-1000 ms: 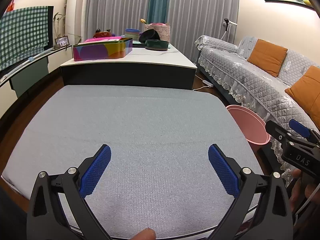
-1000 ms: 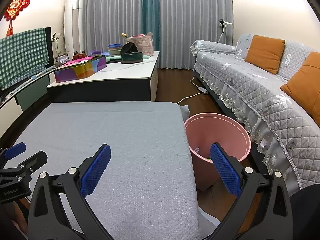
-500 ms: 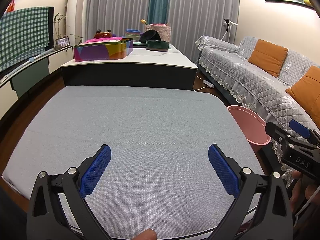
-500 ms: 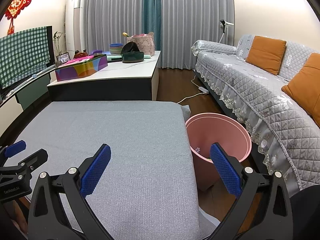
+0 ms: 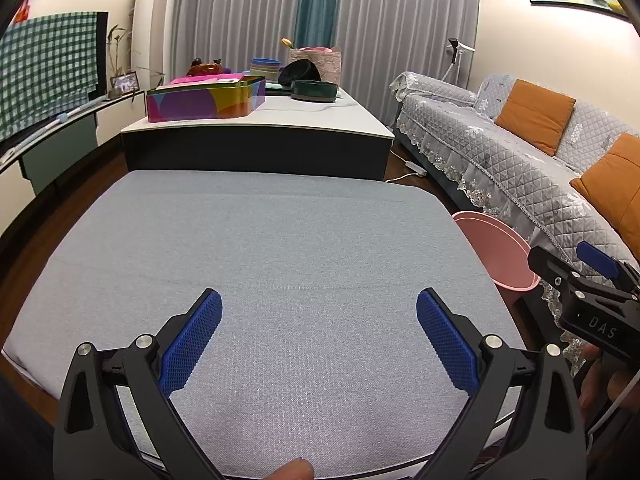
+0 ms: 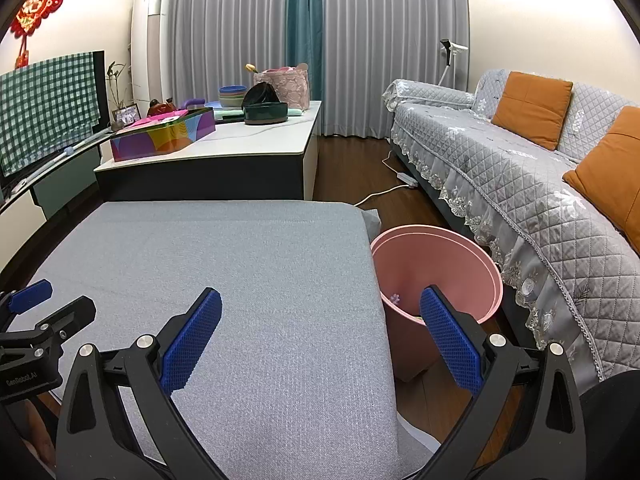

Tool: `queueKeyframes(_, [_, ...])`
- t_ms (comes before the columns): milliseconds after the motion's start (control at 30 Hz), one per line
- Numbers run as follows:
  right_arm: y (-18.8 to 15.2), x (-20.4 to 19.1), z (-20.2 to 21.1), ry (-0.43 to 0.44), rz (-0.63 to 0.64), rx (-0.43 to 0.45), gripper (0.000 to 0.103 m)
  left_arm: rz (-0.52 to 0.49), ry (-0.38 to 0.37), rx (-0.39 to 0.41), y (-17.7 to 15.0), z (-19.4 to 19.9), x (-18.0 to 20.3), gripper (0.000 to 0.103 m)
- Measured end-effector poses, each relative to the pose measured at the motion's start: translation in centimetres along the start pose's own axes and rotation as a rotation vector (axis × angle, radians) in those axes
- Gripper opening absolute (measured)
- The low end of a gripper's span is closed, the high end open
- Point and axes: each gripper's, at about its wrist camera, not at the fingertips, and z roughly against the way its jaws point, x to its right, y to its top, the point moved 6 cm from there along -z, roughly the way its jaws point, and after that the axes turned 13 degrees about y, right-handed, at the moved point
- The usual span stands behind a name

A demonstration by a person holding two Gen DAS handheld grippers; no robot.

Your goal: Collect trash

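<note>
One pink bin [image 6: 460, 264] stood on the wooden floor [image 6: 352, 168], just beside the right edge of the grey-covered bench [image 6: 240, 280] and near the sofa [image 6: 520, 184]. Inside the bin, one small pale scrap [image 6: 395, 298] lay against the wall; what it was could not be told. In the left wrist view only part of the bin's rim [image 5: 496, 248] showed past the bench corner [image 5: 280, 248].

Two tongs were present. The left tongs [image 5: 319, 336] were spread wide over the bench cover, with nothing between the two blue pads [image 5: 192, 344]. The right tongs [image 6: 320, 336] were likewise spread wide and empty, one pad [image 6: 192, 340] over the bench and the other [image 6: 450, 340] in front of the bin. The body of the right tongs, seen from the left wrist, bore the letters "DAS" [image 5: 600, 332]; the body of the left tongs, seen from the right wrist, bore a label [image 6: 22, 380] that seemed to read "GenRobot.AI".

Beyond the bench stood one low white-topped table [image 6: 248, 144] carrying one multicoloured box [image 6: 160, 140], one dark round bowl [image 6: 266, 114] and one stack of bowls [image 6: 232, 96]. Two orange cushions [image 6: 532, 108] rested on the sofa. One red knot ornament [image 6: 36, 4] hung on the left wall.
</note>
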Motion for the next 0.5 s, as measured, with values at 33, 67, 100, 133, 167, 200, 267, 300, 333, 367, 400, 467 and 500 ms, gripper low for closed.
queueKeyframes(33, [0.00,0.02,0.02,0.000,0.000,0.001,0.098,0.001,0.000,0.000,0.04,0.02,0.03,0.095])
queueKeyframes(67, [0.01,0.02,0.02,0.000,0.000,0.002,0.098,0.002,0.000,0.000,0.05,0.05,0.06,0.095])
queueKeyframes(100, [0.00,0.02,0.01,0.000,0.000,0.001,0.098,0.002,0.000,0.000,0.03,0.05,0.07,0.095])
queueKeyframes(133, [0.00,0.02,0.01,0.000,0.000,0.001,0.098,0.001,0.000,-0.001,0.04,0.04,0.06,0.095])
queueKeyframes(167, [0.00,0.02,0.02,0.000,0.000,0.001,0.098,0.001,0.000,-0.001,0.03,0.04,0.06,0.095])
queueKeyframes(200, [0.00,0.02,0.02,0.000,0.000,0.001,0.098,0.000,0.000,-0.002,0.04,0.04,0.10,0.095])
queueKeyframes(267, [0.00,0.00,0.01,0.000,0.000,0.001,0.098,0.001,-0.001,-0.004,0.07,0.04,0.17,0.095])
queueKeyframes(300, [0.00,0.01,0.01,0.000,0.000,0.001,0.098,0.001,0.000,-0.003,0.08,0.00,0.15,0.095])
queueKeyframes(333, [0.00,0.01,0.02,0.000,0.000,0.001,0.098,0.001,0.000,-0.003,0.09,0.02,0.16,0.095])
queueKeyframes(367, [0.00,0.01,0.02,0.000,0.000,0.001,0.098,0.001,-0.001,-0.003,0.09,0.00,0.15,0.095])
queueKeyframes(400, [0.00,0.01,0.01,0.000,-0.001,0.001,0.098,0.001,-0.001,-0.002,0.09,0.00,0.16,0.095])
queueKeyframes(467, [0.00,-0.02,0.01,0.000,-0.001,0.001,0.098,0.001,-0.001,-0.003,0.08,0.00,0.15,0.095])
queueKeyframes(500, [0.01,0.01,0.02,0.000,0.000,0.001,0.098,0.000,-0.001,-0.003,0.09,0.01,0.17,0.095])
